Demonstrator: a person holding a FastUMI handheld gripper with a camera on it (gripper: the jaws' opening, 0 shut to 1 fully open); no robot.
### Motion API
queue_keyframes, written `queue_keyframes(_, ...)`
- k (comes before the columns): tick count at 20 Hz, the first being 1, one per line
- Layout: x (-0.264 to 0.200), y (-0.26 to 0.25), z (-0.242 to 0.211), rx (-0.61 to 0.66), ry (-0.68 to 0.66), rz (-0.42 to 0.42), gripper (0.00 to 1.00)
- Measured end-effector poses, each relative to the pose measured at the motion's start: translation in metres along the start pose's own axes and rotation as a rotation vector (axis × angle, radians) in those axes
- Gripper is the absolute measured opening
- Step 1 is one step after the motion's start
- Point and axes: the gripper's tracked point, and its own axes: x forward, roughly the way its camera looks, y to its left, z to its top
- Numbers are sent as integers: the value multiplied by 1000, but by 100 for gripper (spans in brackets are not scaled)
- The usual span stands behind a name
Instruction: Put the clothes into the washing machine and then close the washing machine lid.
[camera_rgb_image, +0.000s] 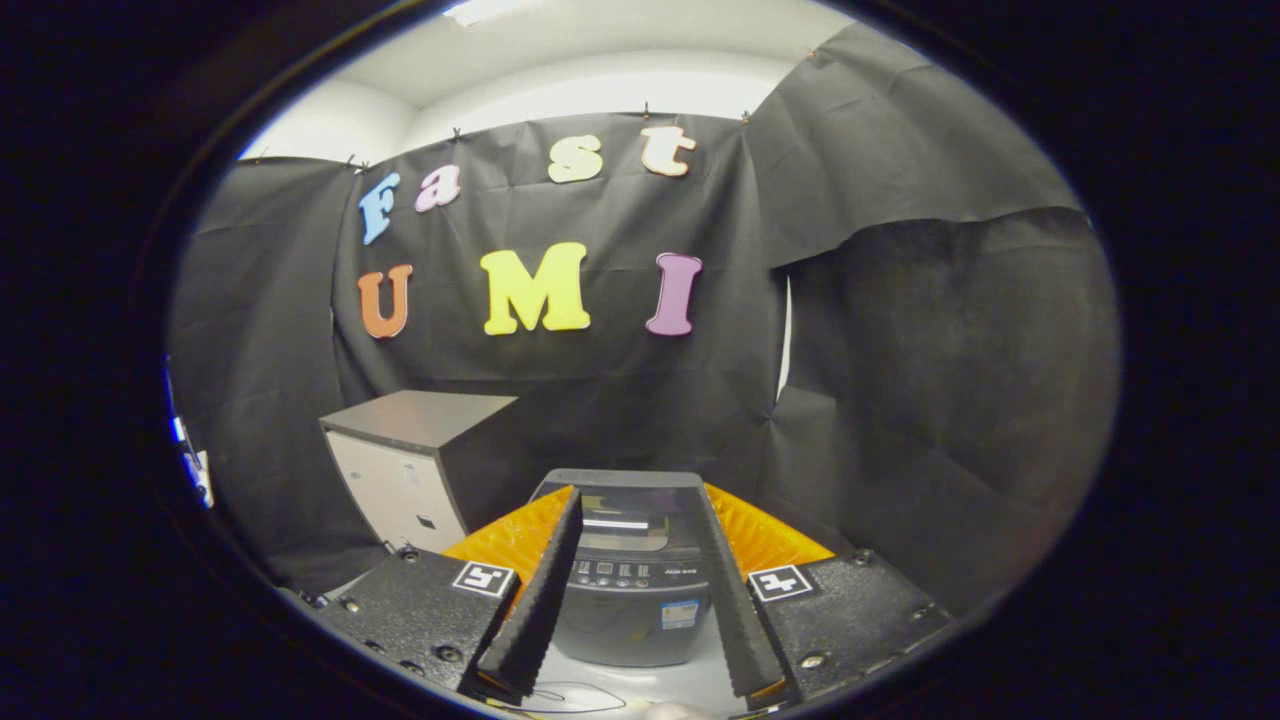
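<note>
1. Gripper view: the gripper (630, 590) was spread wide, its fingers (535, 600) apart and holding nothing.
2. The washing machine (628, 570) stood on the floor between the fingers and just beyond them, framed by both. Its lid (622, 520) looked down, though glare on the top made that hard to confirm.
3. A cabinet (420, 470) stood beyond the left finger, just beside the machine's left flank.
4. Clothes: none could be picked out. Judgement: fabric would be light, soft and floppy, so pinch a bunched fold near its middle rather than an edge, which would slip or trail.
5. Lid judgement: rigid, hinged, likely smooth; best taken at the front lip nearest the fingers.
6. Hard to make out: the drum opening, the control strip details, and a pale scrap with a thin dark loop below the fingertips, cut off and unidentifiable. The machine's sides were hidden behind the fingers.
</note>
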Motion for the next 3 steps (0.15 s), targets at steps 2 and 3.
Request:
queue_keyframes(2,-2,9,4,-13,-4,10,71)
queue_keyframes(3,0,15,8,-16,-7,15,71)
